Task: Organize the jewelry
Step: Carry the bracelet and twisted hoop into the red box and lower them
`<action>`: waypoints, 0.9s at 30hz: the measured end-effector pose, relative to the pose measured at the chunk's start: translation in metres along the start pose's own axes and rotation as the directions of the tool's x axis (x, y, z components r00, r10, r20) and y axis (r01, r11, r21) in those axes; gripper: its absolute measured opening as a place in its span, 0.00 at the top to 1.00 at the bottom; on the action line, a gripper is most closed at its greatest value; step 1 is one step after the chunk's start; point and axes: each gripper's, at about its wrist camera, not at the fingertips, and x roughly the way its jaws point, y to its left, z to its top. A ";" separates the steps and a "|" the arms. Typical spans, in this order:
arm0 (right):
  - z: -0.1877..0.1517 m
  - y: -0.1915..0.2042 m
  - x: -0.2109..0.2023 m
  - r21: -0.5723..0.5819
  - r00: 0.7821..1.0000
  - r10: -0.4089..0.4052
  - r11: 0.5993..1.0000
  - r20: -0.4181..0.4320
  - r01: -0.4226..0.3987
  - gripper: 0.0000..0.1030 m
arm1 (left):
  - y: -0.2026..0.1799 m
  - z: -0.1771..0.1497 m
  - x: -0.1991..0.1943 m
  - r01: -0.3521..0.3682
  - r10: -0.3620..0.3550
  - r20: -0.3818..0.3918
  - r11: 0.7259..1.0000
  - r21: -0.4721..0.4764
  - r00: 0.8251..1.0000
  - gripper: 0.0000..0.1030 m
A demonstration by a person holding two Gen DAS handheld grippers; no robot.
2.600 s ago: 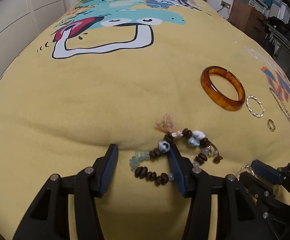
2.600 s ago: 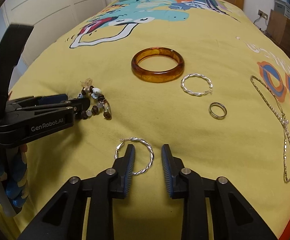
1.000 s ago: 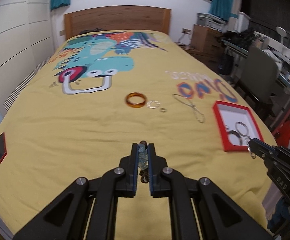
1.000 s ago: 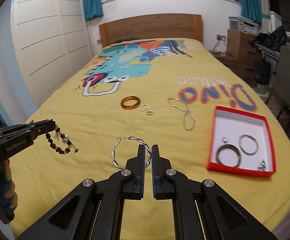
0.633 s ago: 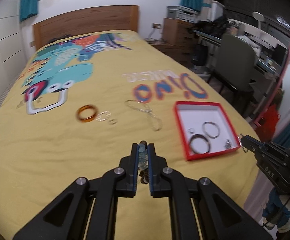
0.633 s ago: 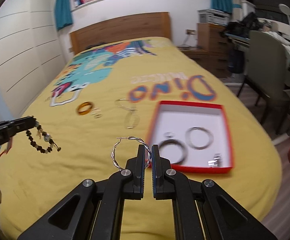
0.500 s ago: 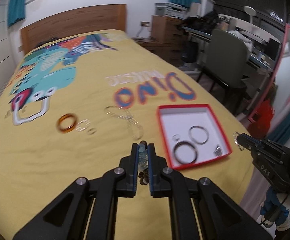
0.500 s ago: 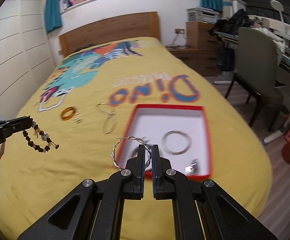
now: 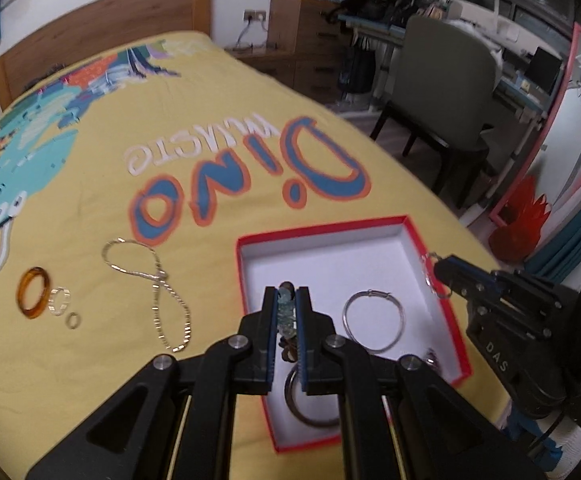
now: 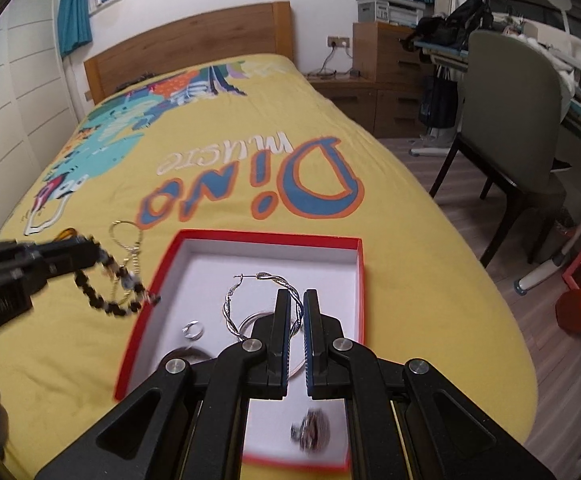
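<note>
on the yellow printed bedspread [image 9: 70, 380], toward its left edge in the left wrist view, a translucent amber bangle [image 9: 31, 298] is seen lying flat, with a twisted silver hoop [image 9: 59, 301] just beside it and a small plain ring [image 9: 73, 320] near that. further right, a thin gold chain necklace [image 9: 152, 288] is laid in a loose figure-eight.

the left gripper [image 9: 286, 312] is held above the near left part of a shallow red-rimmed cardboard box with a white floor [image 9: 330, 264]; its fingers are closed down on a dark wooden bead bracelet with pale blue-green beads [image 9: 286, 314], which is pinched between the blue pads. in the right wrist view the bracelet [image 10: 114, 284] is seen dangling in a loop over the bedspread by the box's left wall [image 10: 146, 300].

inside the box a large dark ring [image 9: 310, 404], a thin silver hoop [image 9: 373, 322], a small silver ring [image 10: 192, 330] and a blurred cluster piece [image 10: 310, 432] are lying on the white floor.

the right gripper [image 10: 297, 312] is held over the box [image 10: 360, 280], its fingers pressed nearly together on a twisted silver hoop earring [image 10: 250, 304], which is gripped by its right side and stands upright above the box floor, its open clasp wire at the top.
</note>
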 end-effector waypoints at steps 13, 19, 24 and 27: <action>0.009 -0.006 0.103 -0.038 0.986 -0.044 0.999 -0.162 0.039 0.94 | 0.006 0.000 0.092 0.006 -0.006 -0.100 1.000 0.002 0.995 0.92; 0.005 -0.003 0.116 -0.090 0.976 -0.070 0.995 -0.205 0.052 0.94 | 0.010 -0.016 0.106 0.006 -0.006 -0.115 1.000 -0.001 0.993 0.92; 0.005 -0.003 0.117 -0.098 0.975 -0.082 0.993 -0.207 0.063 0.94 | 0.013 -0.015 0.107 0.019 -0.022 -0.113 1.000 -0.021 0.993 0.91; 0.008 -0.003 0.117 -0.094 0.974 -0.090 0.993 -0.207 0.072 0.90 | 0.013 -0.014 0.106 0.022 -0.025 -0.116 0.999 -0.023 0.993 0.87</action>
